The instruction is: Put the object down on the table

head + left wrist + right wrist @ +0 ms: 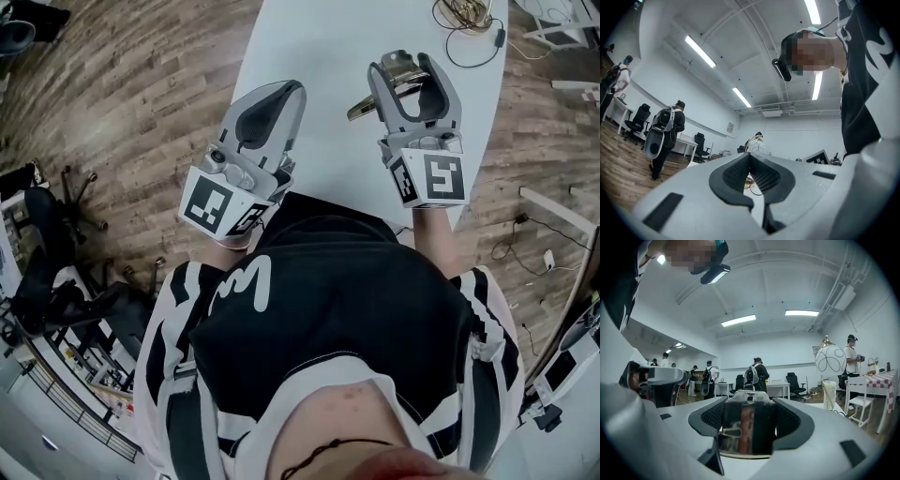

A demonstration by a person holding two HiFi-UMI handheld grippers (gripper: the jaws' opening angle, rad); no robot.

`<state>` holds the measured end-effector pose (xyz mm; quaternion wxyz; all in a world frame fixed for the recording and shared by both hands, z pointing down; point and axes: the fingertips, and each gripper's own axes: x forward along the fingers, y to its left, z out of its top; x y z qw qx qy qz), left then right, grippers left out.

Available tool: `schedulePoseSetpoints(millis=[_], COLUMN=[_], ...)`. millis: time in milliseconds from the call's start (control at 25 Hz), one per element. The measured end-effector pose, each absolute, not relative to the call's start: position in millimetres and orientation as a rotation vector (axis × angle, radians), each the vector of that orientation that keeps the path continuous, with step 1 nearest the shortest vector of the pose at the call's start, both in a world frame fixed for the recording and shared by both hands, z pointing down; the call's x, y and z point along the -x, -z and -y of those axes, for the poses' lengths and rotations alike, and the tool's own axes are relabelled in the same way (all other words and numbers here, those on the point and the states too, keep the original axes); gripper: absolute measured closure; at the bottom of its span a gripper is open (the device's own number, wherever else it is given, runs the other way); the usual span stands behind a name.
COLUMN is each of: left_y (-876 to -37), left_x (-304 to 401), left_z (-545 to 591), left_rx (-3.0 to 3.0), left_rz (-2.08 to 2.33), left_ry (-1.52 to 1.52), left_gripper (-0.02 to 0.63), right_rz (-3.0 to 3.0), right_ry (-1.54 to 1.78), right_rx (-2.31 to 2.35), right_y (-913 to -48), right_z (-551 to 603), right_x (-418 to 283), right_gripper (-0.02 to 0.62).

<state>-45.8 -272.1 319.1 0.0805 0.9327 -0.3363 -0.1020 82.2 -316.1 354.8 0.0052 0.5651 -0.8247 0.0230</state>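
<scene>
Over the table [319, 42], near end: right gripper [405, 70] held up, jaws clamped on a metal handle [747, 425], pads pressed to both its sides.
Where the handle sits: seemingly in the air, clear of the white top; brass-coloured lever end poking out to the left of the jaws in the head view.
Left gripper [750, 158]: jaws together with nothing between them, held beside the right one and apart from the handle.
Weight and stiffness: likely solid metal, so rigid and rather heavy for its bulk; no give under the pads.
Slip: polished, mirror-like face, probably slick; liable to pivot in the grip if held off-centre.
Fragility: tough in itself, but apt to clatter or mark the top if dropped.
Best hold: across the flat plate part, close to the middle of the mass.
Surface: smooth, flat and white, bare by the grippers; tangle of cables [466, 19] at the far end, well apart.
Room: wood-plank floor [122, 84], office chairs [641, 116], people with backpacks [665, 129], strip lights [700, 51] overhead.
</scene>
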Motion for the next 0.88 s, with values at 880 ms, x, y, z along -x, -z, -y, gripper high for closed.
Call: schedulePoseSetpoints(millis=[880], left_y=[-324.8], left_x=[63.8], left_z=[268.3], left_rx=[-2.757], left_rz=[1.058], left_ry=[0.283], left_gripper=[0.601], right_rz=[2.509], right_ry=[-0.147], right_rx=[-1.683], right_y=[-423.7], right_z=[338.4], right_x=[-72.5], right_gripper=[0.296])
